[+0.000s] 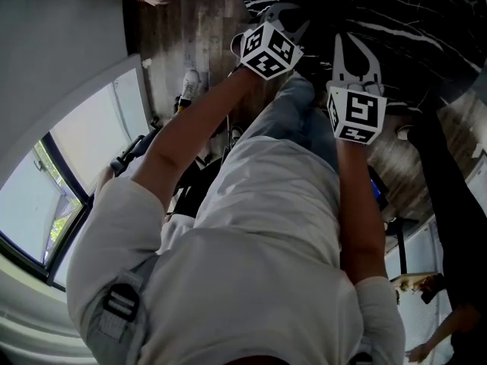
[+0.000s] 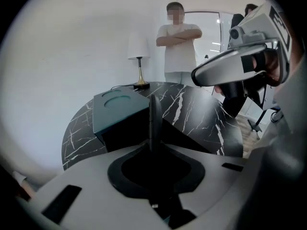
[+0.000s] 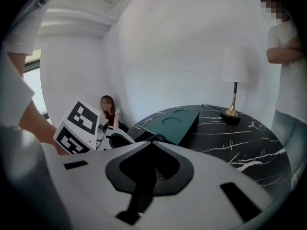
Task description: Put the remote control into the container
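Nearest, pale grey left gripper (image 2: 154,110) with jaws pressed together on nothing, held at the near edge of the round black white-veined marble table (image 2: 201,114); pale grey right gripper (image 3: 154,145) likewise closed and empty. No remote control plainly in view, perhaps the dark flat shape (image 3: 139,134) at the left end of the dark teal box-shaped container (image 3: 180,121), too dim to confirm. Open one pair of jaws first, find the remote, grip across its narrow sides, then lower level into the container.
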`<state>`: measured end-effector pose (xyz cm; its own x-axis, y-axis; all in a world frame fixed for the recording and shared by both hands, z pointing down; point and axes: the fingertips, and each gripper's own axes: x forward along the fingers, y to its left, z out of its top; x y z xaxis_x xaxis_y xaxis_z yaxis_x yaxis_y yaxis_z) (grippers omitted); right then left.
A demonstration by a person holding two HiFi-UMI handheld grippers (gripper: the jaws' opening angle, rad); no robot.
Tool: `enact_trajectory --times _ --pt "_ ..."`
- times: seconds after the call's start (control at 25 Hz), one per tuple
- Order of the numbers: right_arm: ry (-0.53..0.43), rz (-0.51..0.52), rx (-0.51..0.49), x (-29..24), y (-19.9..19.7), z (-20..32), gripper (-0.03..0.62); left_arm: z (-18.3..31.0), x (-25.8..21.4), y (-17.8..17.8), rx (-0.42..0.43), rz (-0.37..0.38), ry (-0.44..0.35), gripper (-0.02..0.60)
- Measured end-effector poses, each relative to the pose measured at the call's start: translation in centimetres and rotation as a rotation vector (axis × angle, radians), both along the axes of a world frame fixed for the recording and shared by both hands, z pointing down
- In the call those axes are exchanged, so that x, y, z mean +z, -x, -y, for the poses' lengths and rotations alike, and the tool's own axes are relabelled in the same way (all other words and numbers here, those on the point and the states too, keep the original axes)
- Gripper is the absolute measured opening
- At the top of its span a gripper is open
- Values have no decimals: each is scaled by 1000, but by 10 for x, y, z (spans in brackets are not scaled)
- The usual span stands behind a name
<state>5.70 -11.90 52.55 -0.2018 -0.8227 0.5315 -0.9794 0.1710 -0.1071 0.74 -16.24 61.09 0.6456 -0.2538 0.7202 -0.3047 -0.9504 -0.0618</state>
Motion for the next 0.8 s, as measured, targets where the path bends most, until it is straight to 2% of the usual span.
enact_trajectory --times 0.48,0.8 --pt "36 9 -3 20 1 -8 12 -1 15 -5 62 144 -92 67" --pt "29 10 8 21 -3 -21 12 -1 26 -7 68 234 -110 69"
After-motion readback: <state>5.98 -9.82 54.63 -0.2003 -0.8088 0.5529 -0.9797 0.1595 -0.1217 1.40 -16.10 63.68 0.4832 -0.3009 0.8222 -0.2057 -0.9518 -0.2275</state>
